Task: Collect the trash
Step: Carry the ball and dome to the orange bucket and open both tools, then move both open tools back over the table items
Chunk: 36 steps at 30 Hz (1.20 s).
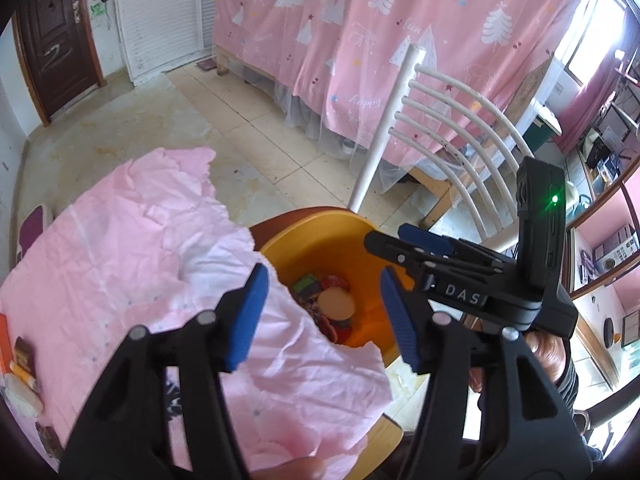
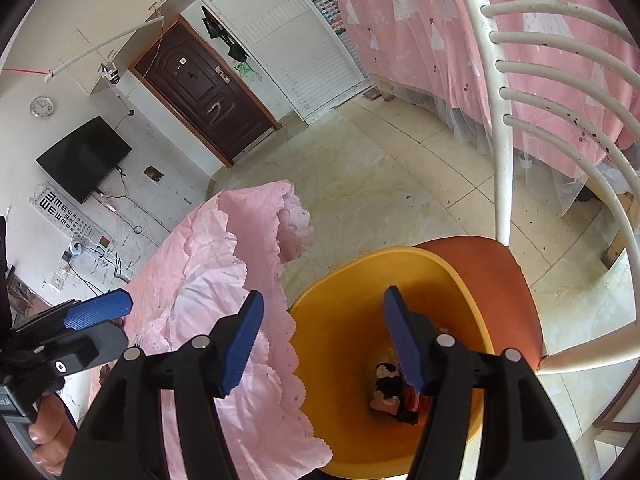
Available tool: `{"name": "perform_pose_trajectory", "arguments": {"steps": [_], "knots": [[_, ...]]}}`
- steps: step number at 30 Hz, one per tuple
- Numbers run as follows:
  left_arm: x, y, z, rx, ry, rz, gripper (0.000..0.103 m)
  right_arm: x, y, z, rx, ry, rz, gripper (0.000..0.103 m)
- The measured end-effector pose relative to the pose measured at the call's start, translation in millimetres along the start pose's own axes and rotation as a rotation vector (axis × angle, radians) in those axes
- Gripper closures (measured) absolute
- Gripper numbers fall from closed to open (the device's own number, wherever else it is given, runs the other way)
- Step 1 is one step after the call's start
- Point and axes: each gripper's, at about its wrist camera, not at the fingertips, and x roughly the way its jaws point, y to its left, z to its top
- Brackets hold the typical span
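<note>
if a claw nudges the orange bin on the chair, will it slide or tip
The orange bin looks like thin plastic holding only a few wrappers, so probably light. It sits on a smooth chair seat, so it would likely slide; a push at the rim might tip it.

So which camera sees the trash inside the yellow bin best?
The left wrist view. It looks into the yellow bin and shows the trash unobstructed: wrappers and a round pale piece. In the right wrist view, a blue finger partly hides the trash.
</note>
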Motion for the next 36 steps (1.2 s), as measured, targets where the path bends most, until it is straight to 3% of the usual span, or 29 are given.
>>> {"name": "perform_pose_trajectory", "arguments": {"steps": [11,21,25,36], "knots": [[-39.4,33.9,-21.4,-0.050,-0.065,0.027,0.047,2.3,51.2,2.0,-0.075,0.006,0.009,0.051],[-80.3,83.0,-50.0,-0.142,-0.107,0.137,0.047,23.8,125.2,-4.2,-0.182,0.043,0.050,0.051],[-99.3,109.9,-70.5,-0.194,-0.120,0.204,0.047,37.0,160.4,-11.5,-0.239,0.070,0.068,0.051],[-145.7,189.4,-130.1,-0.356,-0.152,0.287,0.042,67.8,255.3,-35.2,-0.370,0.122,0.108,0.051]]}}
